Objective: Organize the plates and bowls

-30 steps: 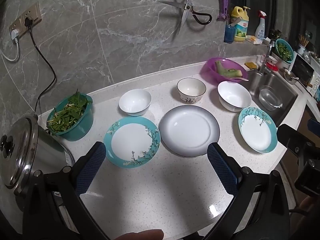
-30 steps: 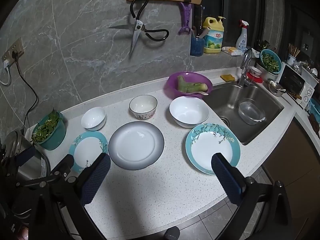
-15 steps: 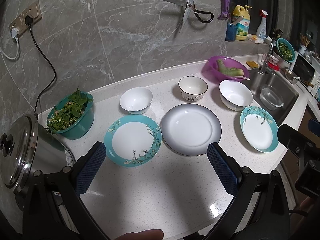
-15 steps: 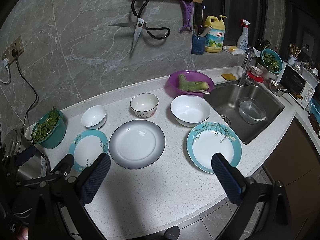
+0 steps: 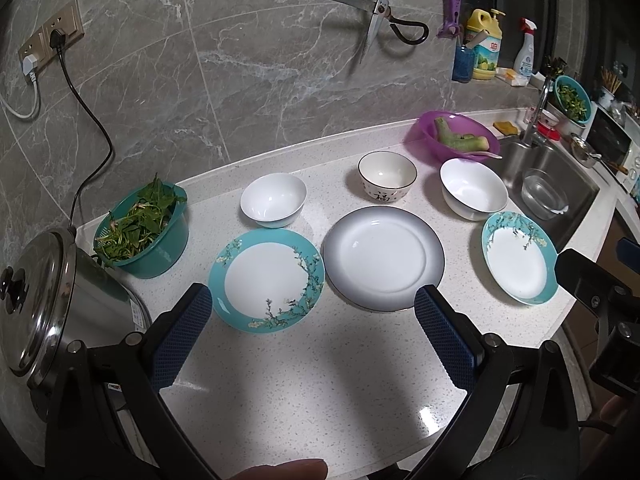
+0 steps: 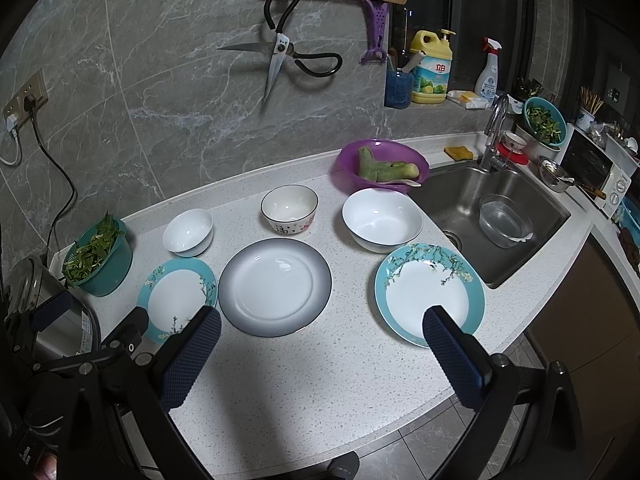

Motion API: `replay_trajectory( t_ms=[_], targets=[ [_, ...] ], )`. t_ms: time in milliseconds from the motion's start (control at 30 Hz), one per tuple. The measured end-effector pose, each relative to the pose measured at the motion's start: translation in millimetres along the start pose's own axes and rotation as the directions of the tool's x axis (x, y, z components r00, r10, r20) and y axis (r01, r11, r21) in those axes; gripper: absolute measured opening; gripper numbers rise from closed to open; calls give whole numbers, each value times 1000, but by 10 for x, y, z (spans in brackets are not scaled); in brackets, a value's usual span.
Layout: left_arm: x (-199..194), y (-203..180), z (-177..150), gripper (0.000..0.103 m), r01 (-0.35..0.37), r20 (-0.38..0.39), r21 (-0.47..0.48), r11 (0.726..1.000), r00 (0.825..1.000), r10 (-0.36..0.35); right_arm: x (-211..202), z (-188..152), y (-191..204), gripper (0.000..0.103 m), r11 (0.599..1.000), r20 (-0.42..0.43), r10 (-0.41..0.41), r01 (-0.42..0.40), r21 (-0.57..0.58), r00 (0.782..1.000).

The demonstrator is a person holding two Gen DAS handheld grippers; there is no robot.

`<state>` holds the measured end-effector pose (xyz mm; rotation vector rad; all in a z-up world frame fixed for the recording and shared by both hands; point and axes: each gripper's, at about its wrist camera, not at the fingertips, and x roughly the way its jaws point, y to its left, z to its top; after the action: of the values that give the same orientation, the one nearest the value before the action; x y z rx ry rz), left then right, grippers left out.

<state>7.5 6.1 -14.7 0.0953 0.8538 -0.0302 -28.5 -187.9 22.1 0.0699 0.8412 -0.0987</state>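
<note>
We have edged both empty, wide-open grippers, left and right, closer; three round ceramic plates, three ceramic bowls unmoved

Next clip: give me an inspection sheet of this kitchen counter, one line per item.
Surface: speckled white counter, bare near its front edge.
Job's things: three plates in a front row, two teal-rimmed plates and a grey-rimmed plate; three bowls behind, small white bowl, patterned bowl, large white bowl. None stacked.
Clutter: teal basket of greens, purple basin with vegetables, steel pot.
Grippers: left gripper and right gripper open, empty.
Cables: black cord from wall socket.
Surroundings: sink, hanging scissors.
</note>
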Motion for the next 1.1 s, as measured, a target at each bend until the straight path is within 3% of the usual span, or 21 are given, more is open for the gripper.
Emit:
replay_trajectory(
  t_ms=[1100],
  targets=[
    [95,60,-11,103,-1,-7,-3,1000,1000,1,32,90,-34,103,1000,-7,0,0,-1,1000]
  ],
)
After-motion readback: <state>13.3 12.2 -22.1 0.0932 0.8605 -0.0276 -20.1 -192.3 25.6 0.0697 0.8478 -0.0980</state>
